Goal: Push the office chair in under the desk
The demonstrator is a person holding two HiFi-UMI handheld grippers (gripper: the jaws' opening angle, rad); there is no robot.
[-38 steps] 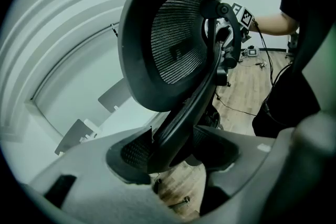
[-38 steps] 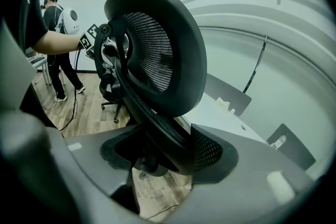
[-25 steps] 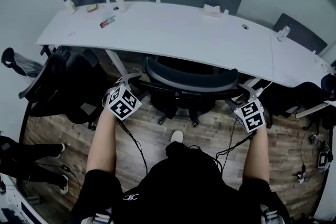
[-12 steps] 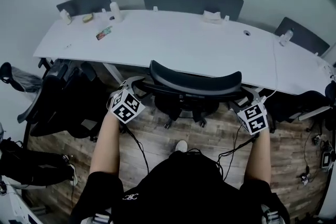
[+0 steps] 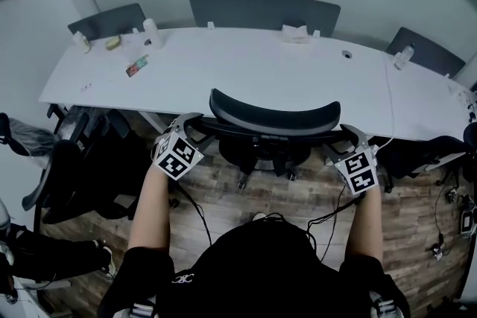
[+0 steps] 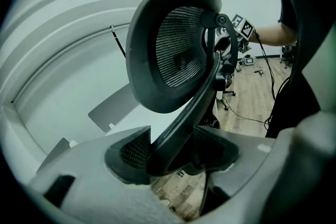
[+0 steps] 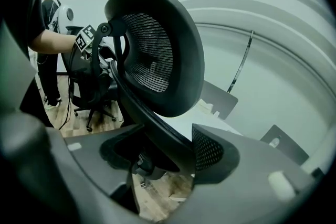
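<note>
Desk (image 5: 246, 74) white, office chair (image 5: 274, 115) close, wood floor (image 5: 223, 186)

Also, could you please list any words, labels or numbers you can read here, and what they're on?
None is legible.
Shirt logo: too small to read.
Packet on the desk: print too blurred.
Marker cubes: square patterns only, no text.
No label shows on the chair.

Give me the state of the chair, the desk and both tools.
Black mesh office chair: partly under the desk, backrest at its edge.
Long white desk: small items on top.
Left tool: closed on the chair's back frame.
Right tool: closed on the chair's back frame.
</note>
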